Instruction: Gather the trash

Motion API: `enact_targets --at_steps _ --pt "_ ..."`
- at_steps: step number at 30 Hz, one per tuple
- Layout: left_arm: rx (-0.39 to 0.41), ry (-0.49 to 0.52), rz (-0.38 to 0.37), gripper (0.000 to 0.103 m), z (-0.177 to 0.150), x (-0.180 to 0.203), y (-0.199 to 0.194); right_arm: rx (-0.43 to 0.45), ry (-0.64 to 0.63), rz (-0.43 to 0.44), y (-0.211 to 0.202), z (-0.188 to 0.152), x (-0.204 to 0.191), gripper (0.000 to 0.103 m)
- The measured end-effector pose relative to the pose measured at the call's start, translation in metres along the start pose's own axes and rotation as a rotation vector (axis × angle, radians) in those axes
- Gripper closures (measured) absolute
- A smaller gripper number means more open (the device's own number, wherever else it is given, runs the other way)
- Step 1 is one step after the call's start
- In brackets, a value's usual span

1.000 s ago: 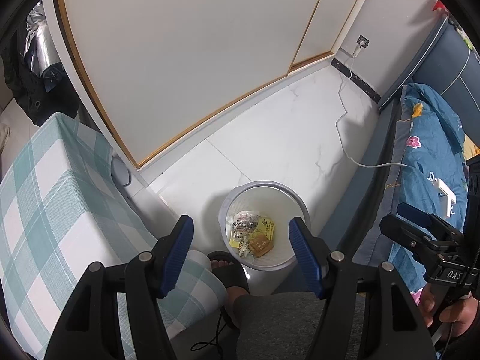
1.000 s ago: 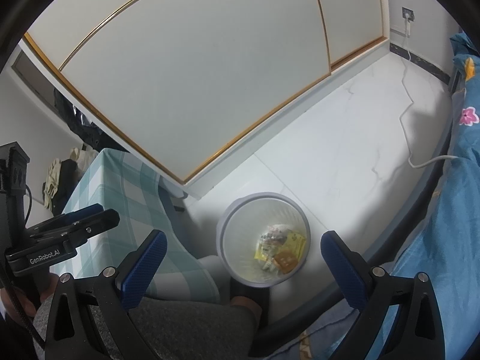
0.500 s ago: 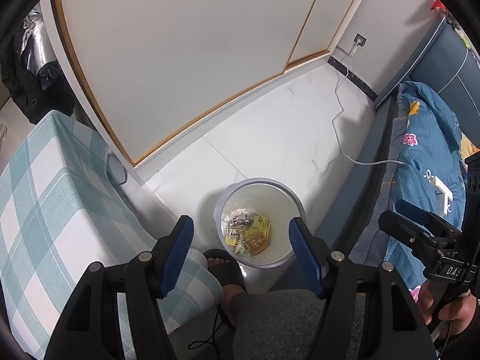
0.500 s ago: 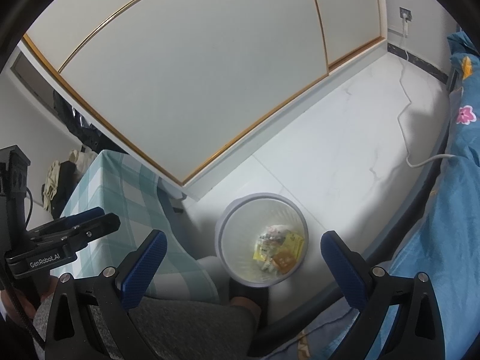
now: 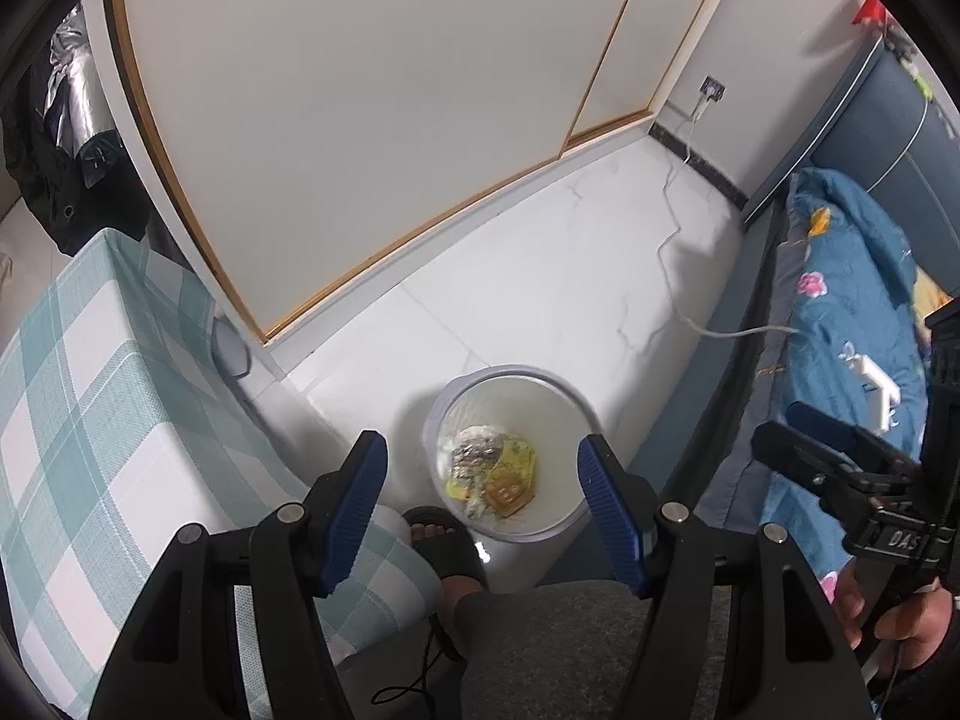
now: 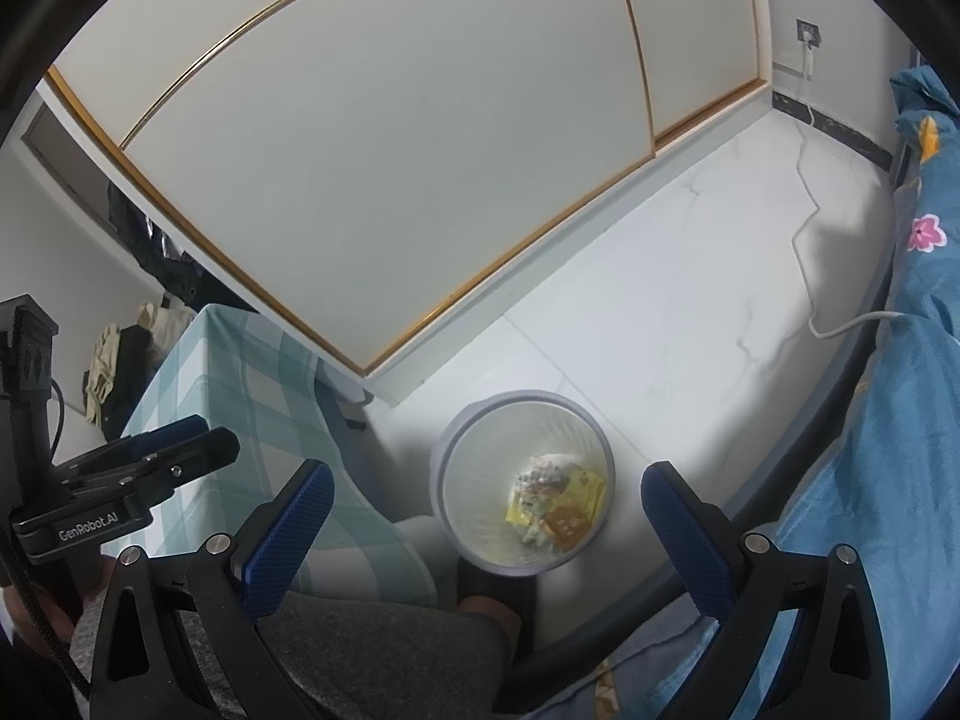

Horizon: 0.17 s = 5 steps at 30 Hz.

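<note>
The trash bin stood upright on the white marble-look floor, its round mouth facing up toward both cameras, so its long axis ran vertical and only the rim and inner wall showed; its outer side was mostly hidden from above. Inside lay the trash: a crumpled whitish wad, yellow wrappers and an orange-brown packet lying flat at the bottom, with any print too small to read. In the right wrist view the same bin sat between the blue pads, its contents gathered toward the right side of the bottom. The left gripper hung above the bin with its jaws spread wide and nothing between them; the right gripper was likewise wide apart and empty. A sandalled foot stood touching the bin's near side, partly covered by a grey trouser leg. Left of the bin was a table under a green-checked cloth, its lower edge cut off by the gripper body. To the right ran a bed with a blue flowered cover, and a white cable trailed from a wall socket across the floor to the bed. Behind rose pale sliding doors with gold trim
</note>
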State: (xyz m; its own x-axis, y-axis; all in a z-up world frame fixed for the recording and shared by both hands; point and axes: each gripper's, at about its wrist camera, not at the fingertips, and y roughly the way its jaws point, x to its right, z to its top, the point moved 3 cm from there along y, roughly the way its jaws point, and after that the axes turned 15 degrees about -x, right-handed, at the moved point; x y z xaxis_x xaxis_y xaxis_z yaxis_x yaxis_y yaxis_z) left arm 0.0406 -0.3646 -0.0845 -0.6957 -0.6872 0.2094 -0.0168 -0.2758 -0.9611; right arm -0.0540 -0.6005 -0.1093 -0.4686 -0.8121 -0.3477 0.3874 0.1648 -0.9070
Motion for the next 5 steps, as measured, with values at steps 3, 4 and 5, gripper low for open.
enact_targets --at_steps 3,4,5 --pt "0.034 -0.03 -0.042 0.041 0.0 -0.005 -0.007 0.027 -0.007 -0.007 -0.008 0.0 -0.004 0.0" --pt "0.043 -0.05 -0.041 0.041 0.001 -0.009 -0.01 0.038 -0.014 -0.007 -0.012 0.0 -0.006 0.0" --pt "0.045 -0.066 -0.035 0.041 0.001 -0.011 -0.011 0.038 -0.014 -0.007 -0.012 0.0 -0.006 0.0"
